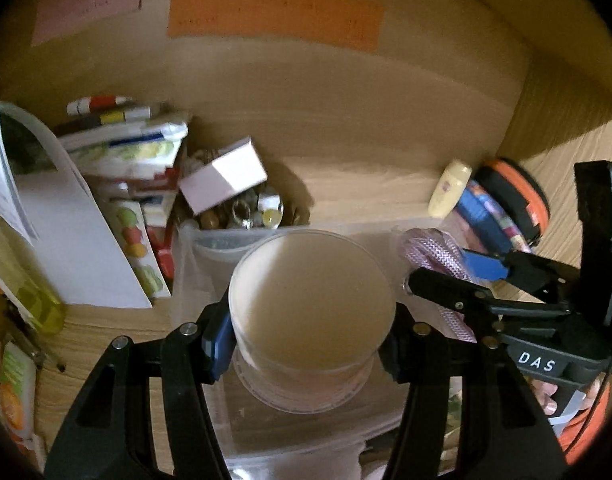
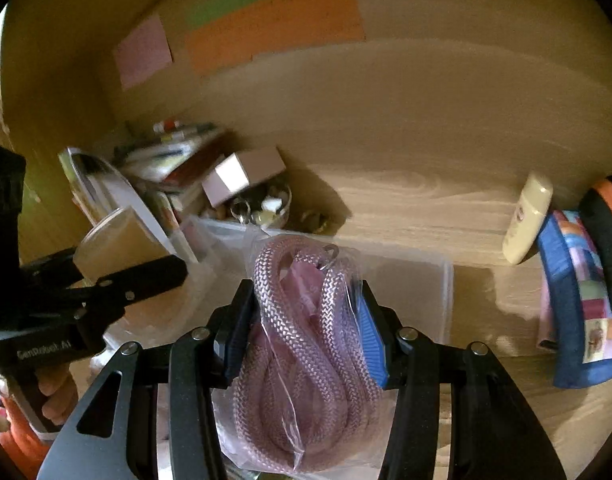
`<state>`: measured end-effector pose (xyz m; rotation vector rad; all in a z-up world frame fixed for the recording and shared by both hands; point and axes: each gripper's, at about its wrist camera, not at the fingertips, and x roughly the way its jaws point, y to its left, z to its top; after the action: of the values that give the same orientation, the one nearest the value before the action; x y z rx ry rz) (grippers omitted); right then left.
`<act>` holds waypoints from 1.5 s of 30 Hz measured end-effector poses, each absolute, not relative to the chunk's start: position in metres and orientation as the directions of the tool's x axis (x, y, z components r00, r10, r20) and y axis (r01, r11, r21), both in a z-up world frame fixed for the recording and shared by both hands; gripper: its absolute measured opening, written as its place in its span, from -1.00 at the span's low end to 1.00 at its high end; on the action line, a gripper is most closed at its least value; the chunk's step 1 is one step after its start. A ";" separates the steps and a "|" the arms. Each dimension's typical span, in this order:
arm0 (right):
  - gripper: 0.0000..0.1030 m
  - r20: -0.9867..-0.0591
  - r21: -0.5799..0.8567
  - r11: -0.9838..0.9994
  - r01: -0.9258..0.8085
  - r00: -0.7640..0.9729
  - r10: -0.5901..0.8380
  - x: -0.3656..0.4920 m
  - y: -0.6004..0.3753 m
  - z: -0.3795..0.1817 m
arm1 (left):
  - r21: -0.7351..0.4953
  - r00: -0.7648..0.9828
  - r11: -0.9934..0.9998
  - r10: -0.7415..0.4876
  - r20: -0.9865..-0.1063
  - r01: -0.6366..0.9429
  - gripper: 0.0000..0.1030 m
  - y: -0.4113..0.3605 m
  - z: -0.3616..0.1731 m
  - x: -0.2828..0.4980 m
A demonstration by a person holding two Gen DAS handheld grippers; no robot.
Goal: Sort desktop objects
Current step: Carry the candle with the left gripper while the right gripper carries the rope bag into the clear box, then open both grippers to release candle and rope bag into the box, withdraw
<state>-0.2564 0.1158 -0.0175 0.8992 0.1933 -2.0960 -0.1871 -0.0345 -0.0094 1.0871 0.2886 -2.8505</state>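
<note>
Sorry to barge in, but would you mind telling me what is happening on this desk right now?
A person is sorting desk clutter with a pair of tongs in each hand. The left tongs grip a round clear jar, and the right tongs squeeze a bagged coil of pink rope. Both are held over a clear plastic bin on the wooden desk. Boxes and papers are heaped at the back left.

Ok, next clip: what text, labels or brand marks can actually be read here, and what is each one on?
"DAS": white letters on the right gripper body, left wrist view.
"GenRobot.AI", blurred, best guess: on the left gripper body, right wrist view.
Orange note on the wall: handwriting, too blurred to read.
Pink note: faint marks, unreadable.
Cream tube: small logo, too small to read.
Books at left: cover print blurred.
</note>
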 end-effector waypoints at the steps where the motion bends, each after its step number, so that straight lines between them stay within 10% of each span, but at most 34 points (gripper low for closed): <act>1: -0.13 -0.667 0.150 -0.650 0.745 -0.408 -0.623 -0.256 0.114 -0.021 | -0.143 -0.737 -0.979 -0.008 -0.675 0.142 0.12 -0.034 -0.014 -0.189; 26: -0.10 -0.744 0.011 -0.618 0.786 -0.407 -0.531 -0.245 0.094 -0.054 | 0.055 -0.697 -0.984 -0.157 -0.700 0.167 0.04 -0.017 -0.029 -0.195; 45: 0.65 -0.603 -0.139 -0.638 0.757 -0.576 -0.552 -0.200 0.114 0.000 | 0.039 -0.817 -0.971 -0.221 -0.533 0.237 0.85 -0.018 0.027 -0.151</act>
<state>-0.2002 0.1138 0.0001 0.6727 0.4984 -2.2133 -0.1513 -0.0180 0.0271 0.8109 0.0420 -2.7843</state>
